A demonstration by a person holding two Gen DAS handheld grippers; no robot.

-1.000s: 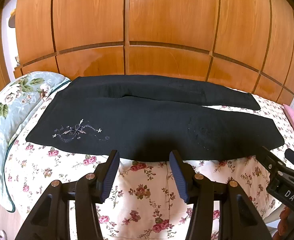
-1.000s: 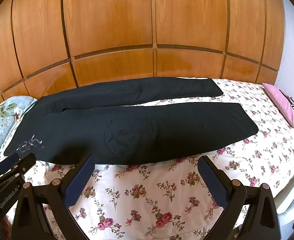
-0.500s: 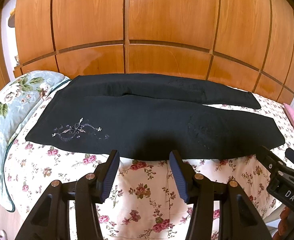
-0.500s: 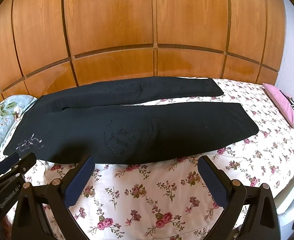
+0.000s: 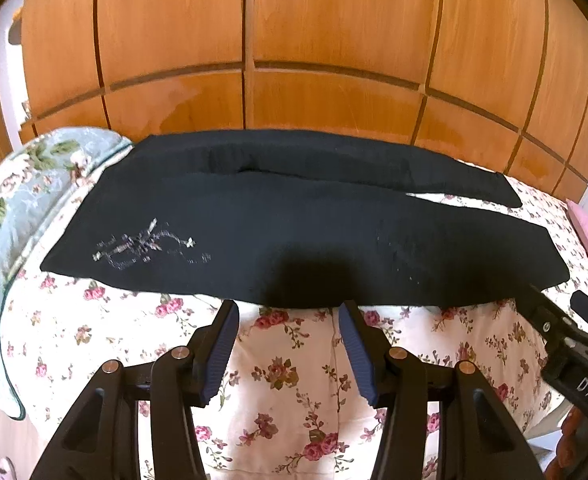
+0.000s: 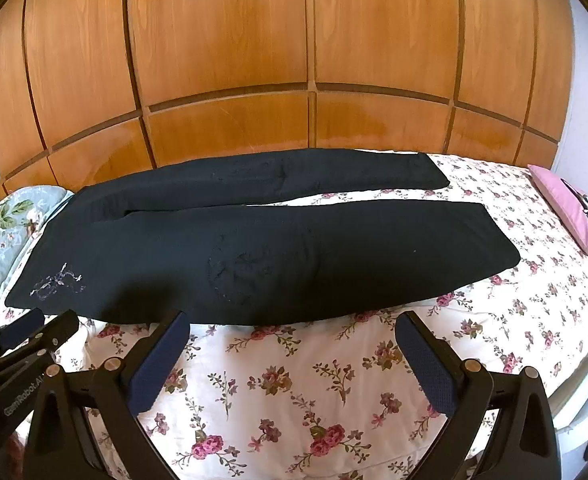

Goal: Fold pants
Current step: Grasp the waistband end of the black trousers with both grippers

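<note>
Black pants (image 5: pixel 294 236) lie flat across the floral bedspread, waist at the left, both legs running right; they also show in the right wrist view (image 6: pixel 277 256). A pale embroidered motif (image 5: pixel 145 246) marks the near hip. My left gripper (image 5: pixel 288 308) is open and empty, its tips just short of the near edge of the pants around mid-thigh. My right gripper (image 6: pixel 291 320) is wide open and empty, just short of the near leg's edge. Each gripper shows at the edge of the other's view.
A light-blue floral pillow (image 5: pixel 17 200) lies at the left by the waistband. A pink cushion (image 6: pixel 570 212) lies at the right end of the bed. Wooden wardrobe doors (image 6: pixel 294 60) stand right behind the bed. Bedspread (image 6: pixel 294 392) lies bare in front of the pants.
Both grippers have moved slightly forward toward the near edge of the pants. Their jaws stay open. The pants have not moved.
</note>
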